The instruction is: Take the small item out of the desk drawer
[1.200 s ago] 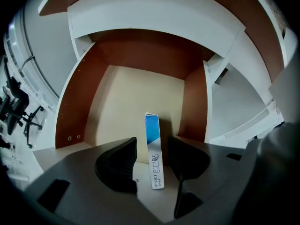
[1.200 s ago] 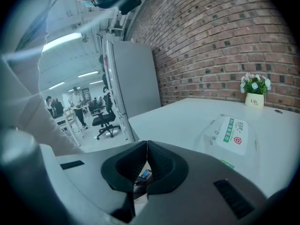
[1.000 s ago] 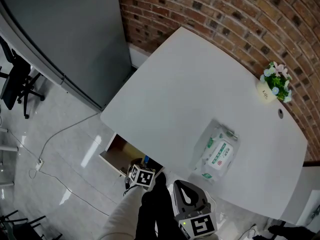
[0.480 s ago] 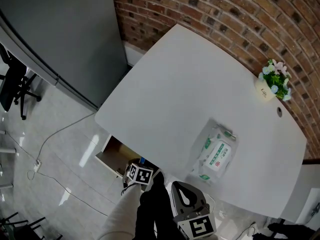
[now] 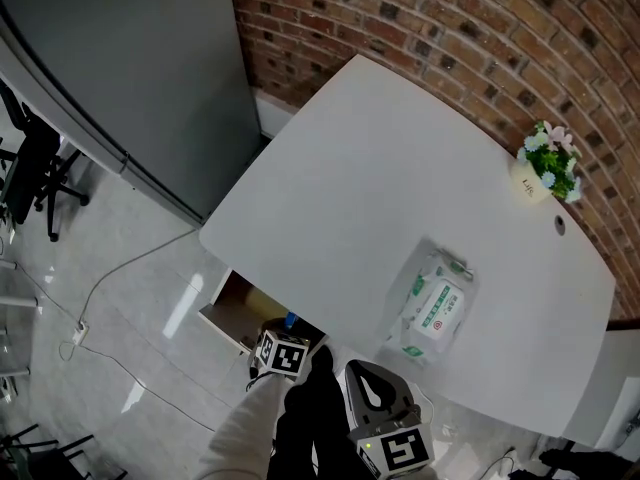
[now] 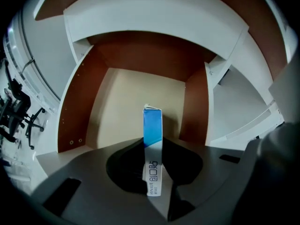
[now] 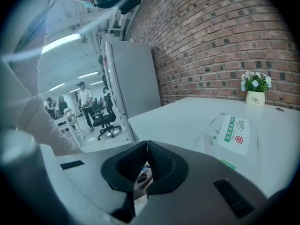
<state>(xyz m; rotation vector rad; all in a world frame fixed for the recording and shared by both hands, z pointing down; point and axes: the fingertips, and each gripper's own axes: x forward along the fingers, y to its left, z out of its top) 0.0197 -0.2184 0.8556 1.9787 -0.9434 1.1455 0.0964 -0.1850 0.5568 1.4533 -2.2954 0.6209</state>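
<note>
A small blue and white box (image 6: 152, 124) stands upright between the jaws of my left gripper (image 6: 153, 144). The jaws have just been closing and now press on both its flat sides. Below it lies the open desk drawer (image 6: 117, 95), with a pale floor, brown walls and nothing else showing inside. In the head view the left gripper (image 5: 283, 356) hangs over the drawer (image 5: 232, 306) at the desk's near edge, and the box's blue tip (image 5: 291, 320) peeks out. My right gripper (image 7: 146, 146) is shut on nothing, held beside the desk (image 5: 385, 423).
On the white desk (image 5: 380, 158) lie a pack of wet wipes (image 5: 435, 306) and a small flower pot (image 5: 548, 168) by the brick wall. A grey cabinet (image 5: 120, 58) stands at the left, with an office chair (image 5: 35, 168) and a floor cable (image 5: 110, 278).
The head view has only swayed slightly. The left gripper's marker cube stays over the drawer's front and the right gripper has not moved.
</note>
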